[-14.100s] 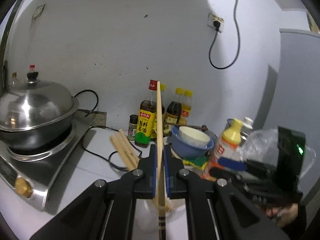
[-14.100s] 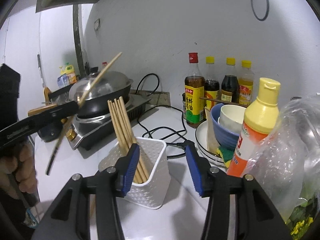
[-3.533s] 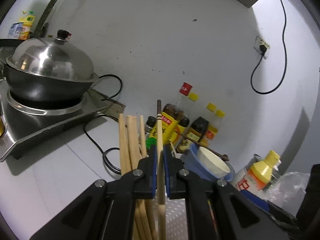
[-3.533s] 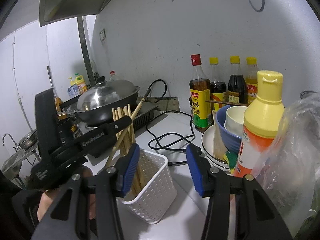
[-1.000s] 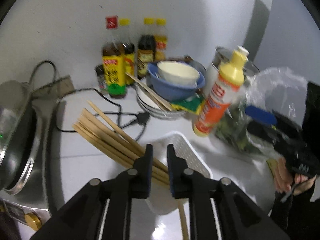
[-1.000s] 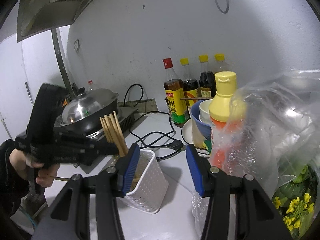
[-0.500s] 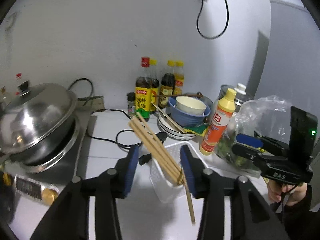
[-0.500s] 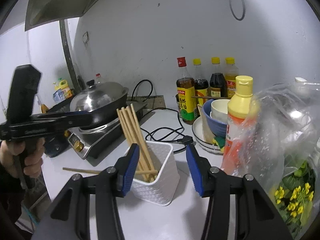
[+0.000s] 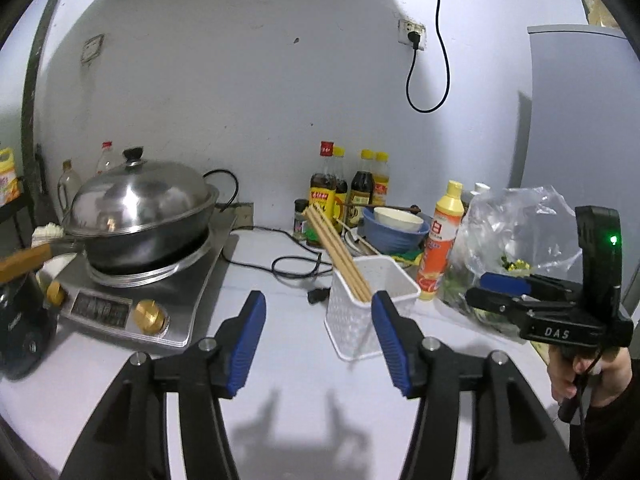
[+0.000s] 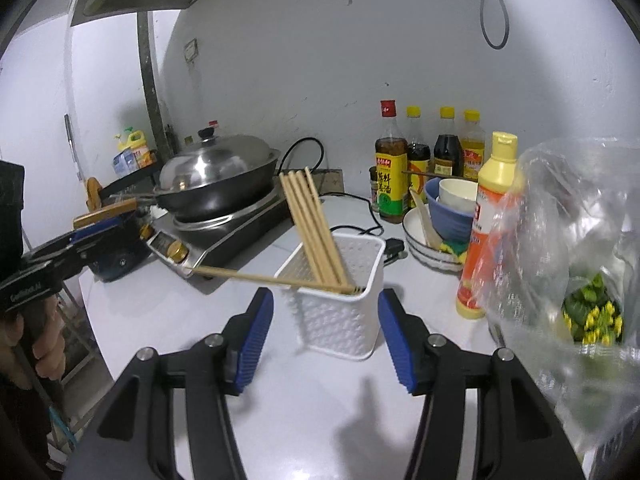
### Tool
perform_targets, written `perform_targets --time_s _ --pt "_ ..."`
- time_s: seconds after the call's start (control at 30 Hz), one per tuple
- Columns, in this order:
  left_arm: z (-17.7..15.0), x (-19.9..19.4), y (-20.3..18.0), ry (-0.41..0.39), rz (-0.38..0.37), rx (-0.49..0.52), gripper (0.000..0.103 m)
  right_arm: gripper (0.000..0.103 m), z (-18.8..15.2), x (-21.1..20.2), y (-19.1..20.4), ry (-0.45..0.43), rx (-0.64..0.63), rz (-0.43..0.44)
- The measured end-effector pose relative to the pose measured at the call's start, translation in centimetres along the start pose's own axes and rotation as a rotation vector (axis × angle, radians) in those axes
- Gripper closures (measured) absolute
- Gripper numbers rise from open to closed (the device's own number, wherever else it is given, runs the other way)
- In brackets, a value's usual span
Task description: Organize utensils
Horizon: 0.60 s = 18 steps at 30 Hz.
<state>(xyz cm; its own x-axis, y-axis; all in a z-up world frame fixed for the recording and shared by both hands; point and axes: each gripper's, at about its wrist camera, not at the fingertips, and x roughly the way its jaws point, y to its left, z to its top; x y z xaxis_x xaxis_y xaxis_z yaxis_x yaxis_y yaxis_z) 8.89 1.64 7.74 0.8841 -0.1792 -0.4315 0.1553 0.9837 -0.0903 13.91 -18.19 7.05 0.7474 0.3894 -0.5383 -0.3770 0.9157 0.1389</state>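
Note:
A white perforated utensil basket (image 9: 362, 326) (image 10: 340, 322) stands on the white counter. Several wooden chopsticks (image 9: 334, 250) (image 10: 312, 228) lean in it, tilted to the left. One more chopstick (image 10: 272, 279) lies nearly level across the basket's front rim and sticks out to the left. My left gripper (image 9: 318, 342) is open and empty, back from the basket; it also shows at the left of the right wrist view (image 10: 92, 236). My right gripper (image 10: 326, 338) is open and empty, just in front of the basket; it also shows at the right of the left wrist view (image 9: 504, 292).
An induction cooker (image 9: 136, 292) with a lidded wok (image 9: 140, 208) stands at the left. Sauce bottles (image 9: 348, 188) line the wall. Stacked bowls (image 9: 394, 228), a yellow-capped bottle (image 9: 440, 244) and a plastic bag of greens (image 10: 576, 264) crowd the right. A black cord (image 9: 288, 268) lies behind the basket.
My left gripper let go of its chopstick, opened wide and drew back from the basket. That chopstick now rests across the basket's rim. My right gripper stayed open.

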Motion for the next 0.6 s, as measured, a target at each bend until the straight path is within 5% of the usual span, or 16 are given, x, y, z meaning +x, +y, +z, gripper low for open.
perform_targets --time_s 0.2,0.5,0.6 --pt "-2.9 -2.1 -0.2 -0.025 0.012 -0.029 0.044 0.05 -2.5 -1.2 1.9 0.021 -0.017 -0.004" --pt "-6.0 -5.0 -1.8 -0.158 0.114 -0.047 0.021 0.038 -4.9 -3.4 3.5 0.004 -0.043 -0.039" --pt "-6.5 -6.2 -2.3 -0.211 0.163 -0.045 0.006 0.037 -5.4 -4.6 3.9 -0.018 -0.055 -0.054"
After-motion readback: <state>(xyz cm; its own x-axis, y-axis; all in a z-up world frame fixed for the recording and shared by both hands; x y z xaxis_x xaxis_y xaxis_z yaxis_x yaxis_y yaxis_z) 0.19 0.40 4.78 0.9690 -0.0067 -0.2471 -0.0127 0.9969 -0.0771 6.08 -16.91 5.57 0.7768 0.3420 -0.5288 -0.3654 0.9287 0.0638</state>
